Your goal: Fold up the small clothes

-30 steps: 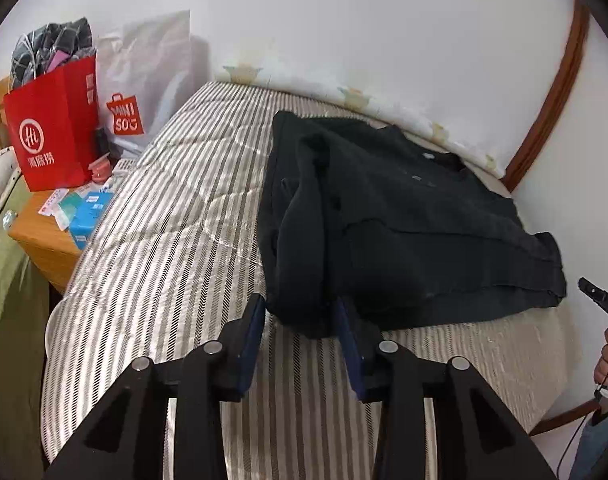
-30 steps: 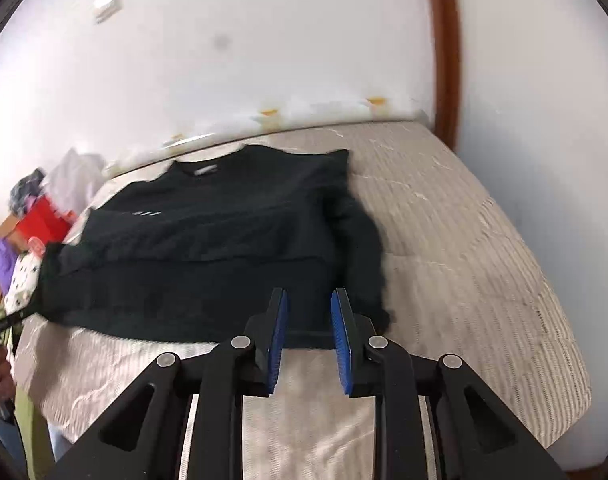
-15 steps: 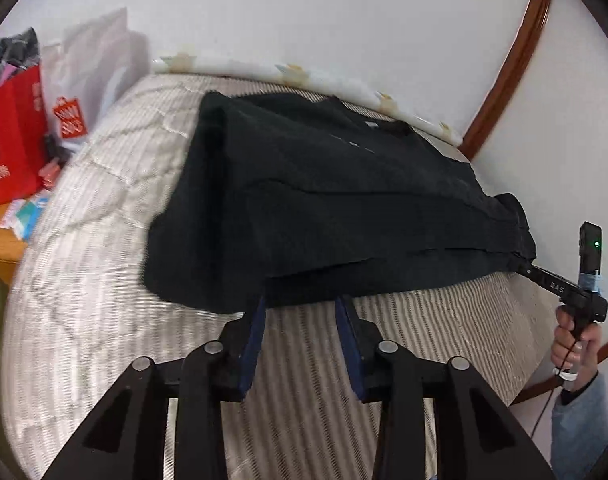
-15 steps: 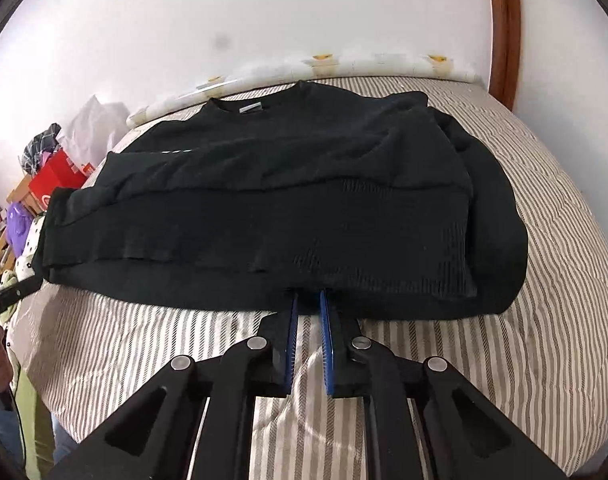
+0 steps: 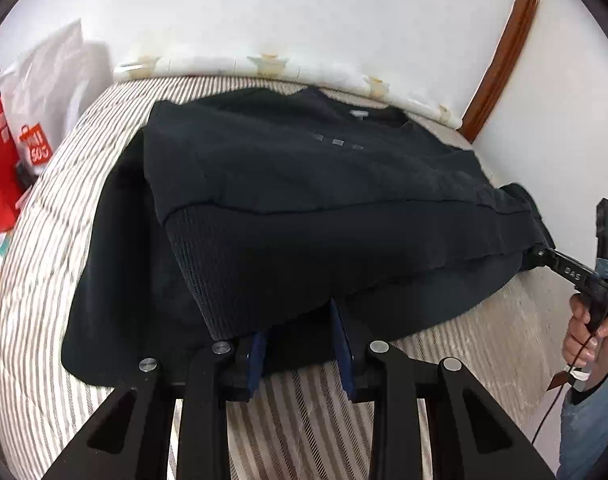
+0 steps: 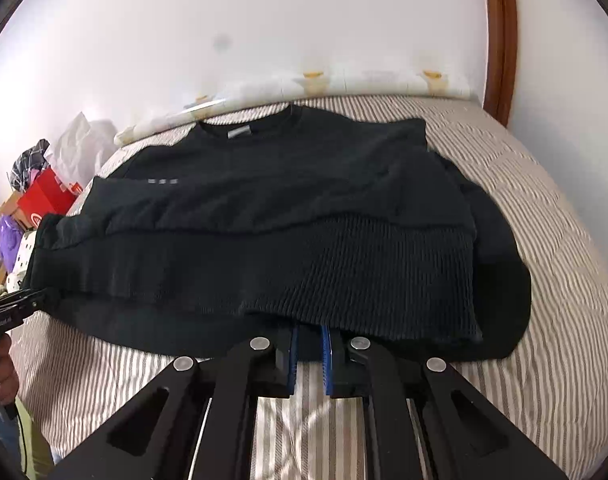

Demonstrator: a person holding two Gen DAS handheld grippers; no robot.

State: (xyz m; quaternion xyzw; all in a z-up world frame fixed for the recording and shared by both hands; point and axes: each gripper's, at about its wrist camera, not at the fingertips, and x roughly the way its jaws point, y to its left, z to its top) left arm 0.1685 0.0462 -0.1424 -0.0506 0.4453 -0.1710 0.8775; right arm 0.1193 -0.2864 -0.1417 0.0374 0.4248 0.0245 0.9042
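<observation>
Knitwear is what I have before me: a black sweater [image 6: 287, 216] spread across the striped bed [image 6: 544, 240], neckline toward the wall, sleeves already laid in over the body, and the ribbed hem band nearest me. My right gripper [image 6: 308, 350] sits at the right part of that hem; its jaws have come nearly together and the ribbed edge runs in between them, so I judge them clamped on the hem. My left gripper [image 5: 299, 344] is at the left part of the same hem. Its jaws have just been closing, with the dark knit draped over and between them, yet a clear gap shows and I cannot see the pads pressing, so I count that side as not yet gripping.

I judge the sweater soft, limp and fairly thick, light enough to lift but prone to sag in the middle and stretch if pulled from one side only. The rib is the firmest place to hold, so both layers of the hem should be caught, well apart, before I raise it toward the neckline. A shallow bite on the left could take the top layer alone and let the back trail. The folded sleeves may also slide out if I lift unevenly.
</observation>
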